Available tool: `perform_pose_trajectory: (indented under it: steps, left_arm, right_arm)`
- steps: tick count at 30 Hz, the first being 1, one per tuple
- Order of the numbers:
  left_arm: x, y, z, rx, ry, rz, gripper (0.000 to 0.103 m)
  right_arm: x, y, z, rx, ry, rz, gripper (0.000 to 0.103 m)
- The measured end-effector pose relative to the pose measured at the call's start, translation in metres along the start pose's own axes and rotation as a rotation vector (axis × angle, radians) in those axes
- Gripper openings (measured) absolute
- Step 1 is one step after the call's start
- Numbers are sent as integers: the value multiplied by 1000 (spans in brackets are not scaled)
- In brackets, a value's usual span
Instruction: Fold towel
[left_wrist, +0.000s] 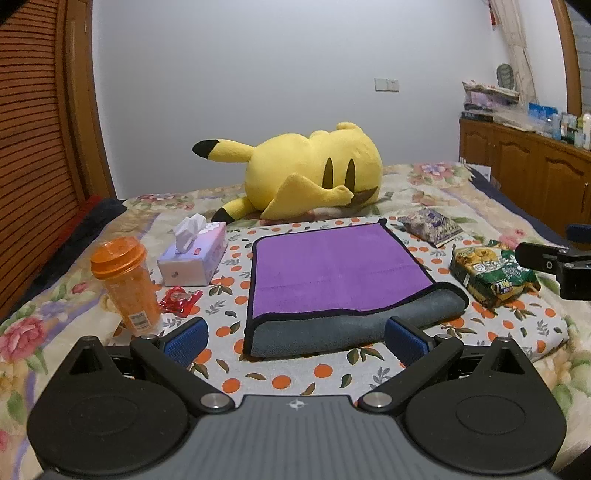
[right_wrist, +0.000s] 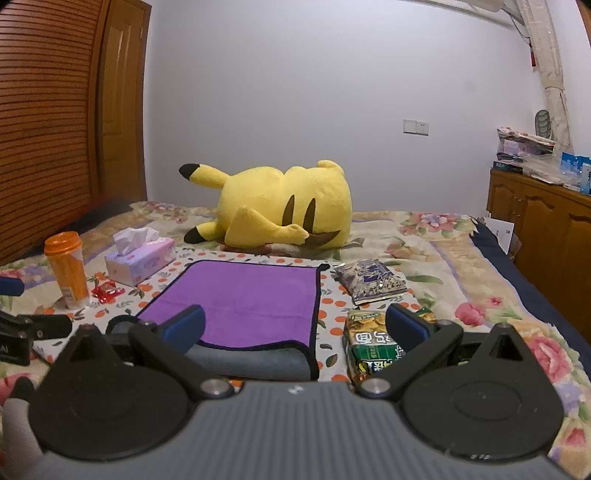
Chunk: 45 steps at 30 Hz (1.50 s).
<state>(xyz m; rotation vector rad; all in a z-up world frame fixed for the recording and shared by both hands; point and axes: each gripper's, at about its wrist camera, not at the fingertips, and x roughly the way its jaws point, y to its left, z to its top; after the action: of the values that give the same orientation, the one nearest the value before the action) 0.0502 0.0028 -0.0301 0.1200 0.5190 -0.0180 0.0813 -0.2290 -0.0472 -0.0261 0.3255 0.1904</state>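
Observation:
A purple towel (left_wrist: 332, 269) with a grey underside and black trim lies folded on the orange-print cloth (left_wrist: 295, 376); its grey fold faces me. It also shows in the right wrist view (right_wrist: 243, 299). My left gripper (left_wrist: 295, 339) is open and empty, just in front of the fold's near edge. My right gripper (right_wrist: 295, 328) is open and empty, near the towel's near right corner. Part of the right gripper shows at the right edge of the left wrist view (left_wrist: 554, 266).
A yellow plush toy (left_wrist: 314, 173) lies behind the towel. To its left stand an orange bottle (left_wrist: 125, 284), a tissue box (left_wrist: 195, 254) and a red wrapper (left_wrist: 181, 301). To its right lie a green snack bag (left_wrist: 491, 273) and a purple snack bag (left_wrist: 430, 225). A wooden cabinet (left_wrist: 524, 173) stands at right.

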Motion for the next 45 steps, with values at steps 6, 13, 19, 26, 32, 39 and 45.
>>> perform_pose_trajectory:
  steps: [6,13,19,26,32,39,45]
  left_arm:
    - [13,1,3,13,18,-9,103]
    - [28,5,8,8,33,-34,103]
    - [43,9,11,6,46,-50,103]
    - [57,16,15,-9,52,-84,103]
    - [73,25,17,-2,72,-105,99]
    - [92,37,17,-12,116,-102,93]
    - [109,44,16,1,151,-115,85]
  right_arm:
    - [12,1,-2,-12,29,4,103]
    - [25,0,-1,-11,51,15,103]
    - [38,0,1,-11,66,26,103]
    - [57,-2,3,-12,106,57,103]
    - [72,-6,6,-13,126,60,103]
    - [90,-13,5,-14,162,69,103]
    - [106,-16,4,-13,204,93,94]
